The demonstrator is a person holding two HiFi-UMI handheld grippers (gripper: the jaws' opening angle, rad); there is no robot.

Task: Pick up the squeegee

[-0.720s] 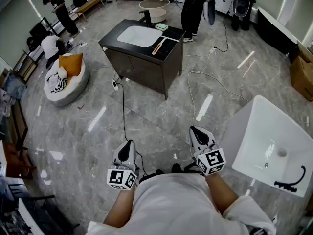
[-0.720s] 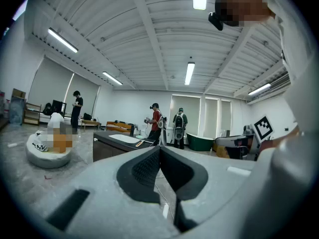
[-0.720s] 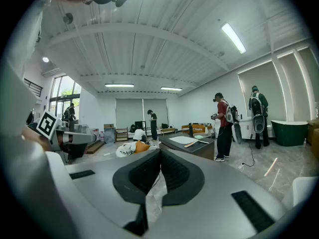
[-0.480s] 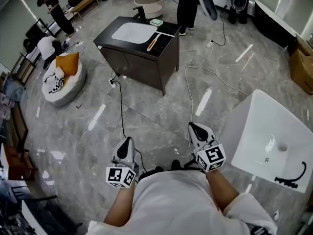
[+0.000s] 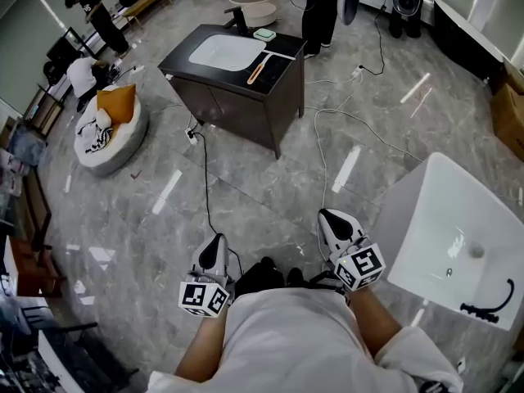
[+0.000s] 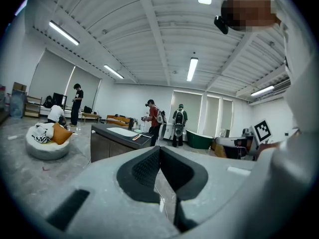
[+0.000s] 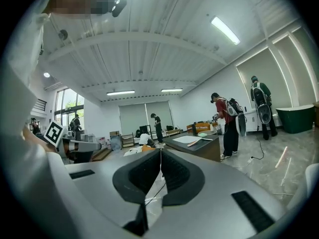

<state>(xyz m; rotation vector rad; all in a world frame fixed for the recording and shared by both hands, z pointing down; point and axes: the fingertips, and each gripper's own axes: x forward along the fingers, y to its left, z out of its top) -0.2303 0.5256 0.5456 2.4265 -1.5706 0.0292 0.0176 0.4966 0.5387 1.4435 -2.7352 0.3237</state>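
left gripper [image 5: 216, 242] and right gripper [image 5: 329, 218] are staying closed on nothing, barely shifting as a shoe [image 5: 260, 275] is stepping forward between them; orange squeegee [image 5: 256, 74] is lying on the far vanity counter [image 5: 282, 64], well apart, so the approach is probably still going.

- My left gripper [image 5: 214, 246]: pale grey moulded shell, black slot on top, black ribbed pads [image 6: 143, 171].
- Left marker cube [image 5: 203, 297]: white faces, black square codes.
- My right gripper [image 5: 329, 219]: same grey shell, with black pads.
- Right marker cube [image 5: 361, 267]: same markings.
- Worn: white short-sleeved shirt [image 5: 286, 338] and dark shoes [image 5: 260, 275].
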